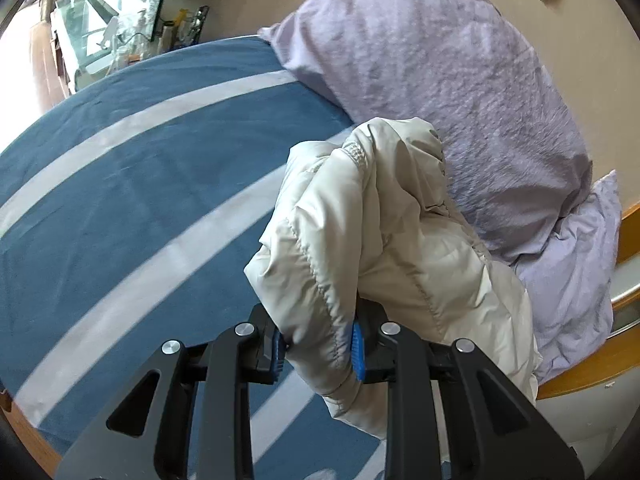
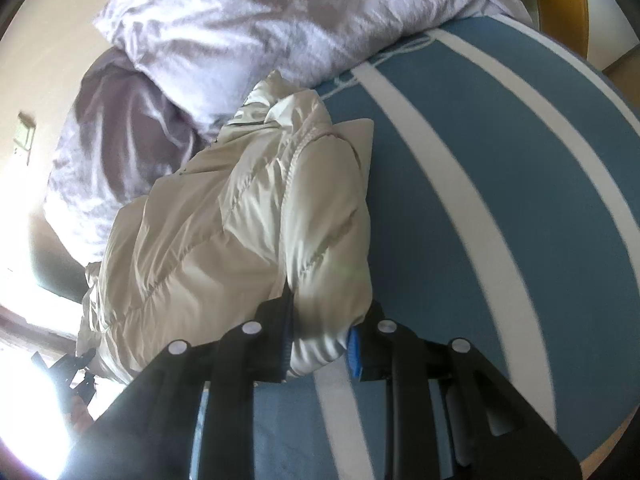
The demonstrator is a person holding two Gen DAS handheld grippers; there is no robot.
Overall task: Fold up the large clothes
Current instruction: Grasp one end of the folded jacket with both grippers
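A cream quilted puffer jacket point(image 1: 380, 240) lies bunched on a blue bed cover with white stripes point(image 1: 132, 208). In the left wrist view my left gripper point(image 1: 320, 350) is shut on a stitched edge of the jacket, whose padding bulges up over the blue pads point(image 1: 357, 350). In the right wrist view the same jacket point(image 2: 224, 224) stretches away to the left, and my right gripper point(image 2: 320, 350) is shut on another padded edge of it just above the striped cover point(image 2: 500, 184). My left gripper shows small and dark at that view's lower left edge.
A heap of lilac bedding and pillows point(image 1: 460, 92) lies beyond the jacket against the wall. A wooden bed frame point(image 1: 584, 372) rims the mattress. A desk with a monitor and small items point(image 1: 116, 20) stands past the bed's far side. Bright window glare fills the right view's lower left.
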